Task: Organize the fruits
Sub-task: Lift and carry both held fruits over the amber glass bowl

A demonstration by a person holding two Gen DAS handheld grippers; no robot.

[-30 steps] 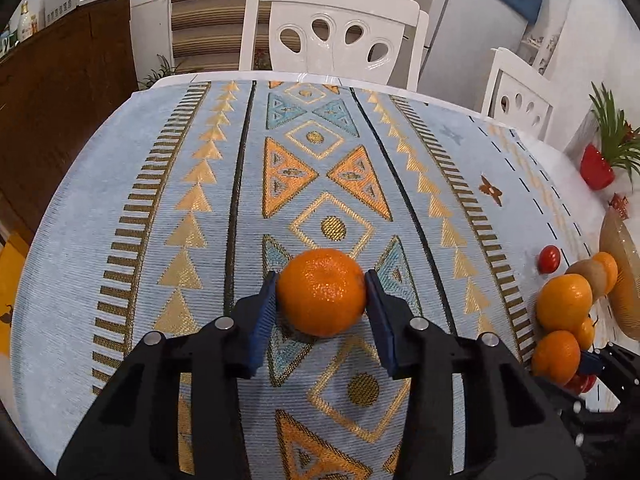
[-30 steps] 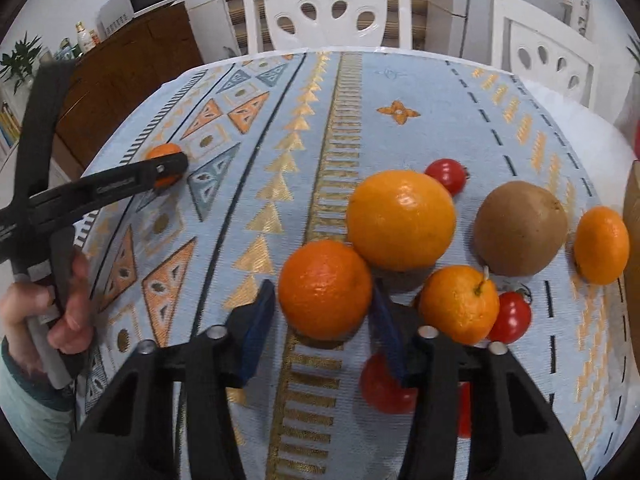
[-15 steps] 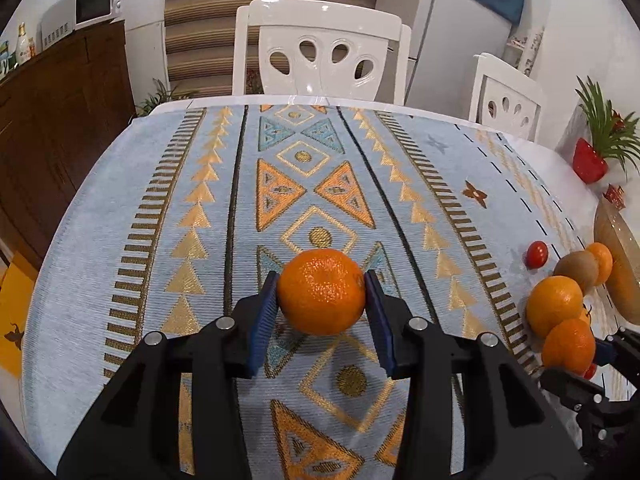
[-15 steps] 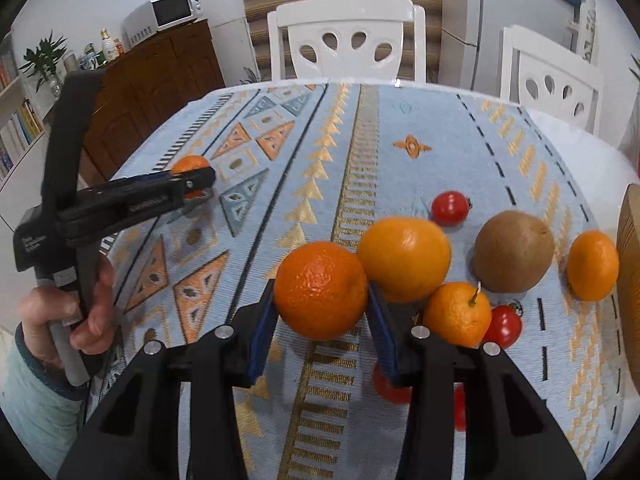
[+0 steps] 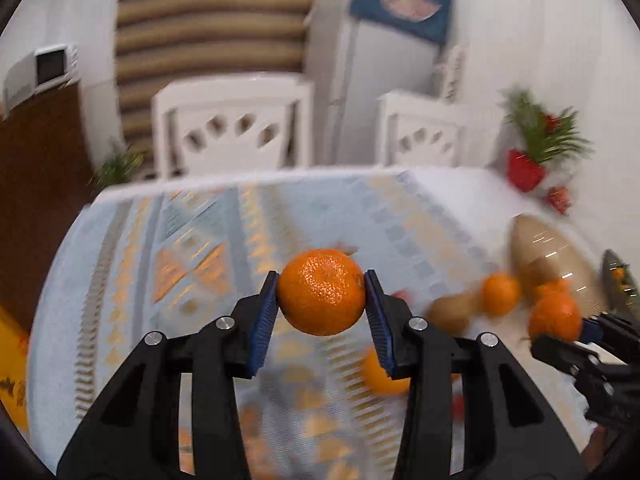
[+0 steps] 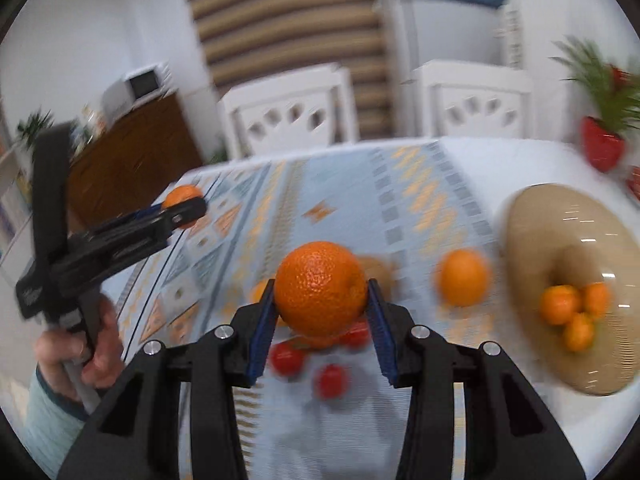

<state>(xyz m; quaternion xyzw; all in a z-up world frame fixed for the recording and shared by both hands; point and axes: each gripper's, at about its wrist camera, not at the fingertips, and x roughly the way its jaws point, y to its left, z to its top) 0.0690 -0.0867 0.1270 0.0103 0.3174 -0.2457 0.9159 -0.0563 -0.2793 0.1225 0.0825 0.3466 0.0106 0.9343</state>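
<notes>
In the centre of the left wrist frame my left tool (image 5: 322, 300) pinches a mandarin (image 5: 322, 291) between its blue pads, held above the patterned bench (image 5: 120, 280). In the centre of the right wrist frame my right tool (image 6: 321, 308) grips an orange (image 6: 320, 288) the same way, above blurred red tomatoes (image 6: 330, 380) on the cloth. At the right of that frame a tan bowl (image 6: 528, 232) holds three small oranges (image 6: 572, 308), another loose orange (image 6: 463, 278) lies just left of it, and white chairs (image 6: 288, 112) stand beyond.
</notes>
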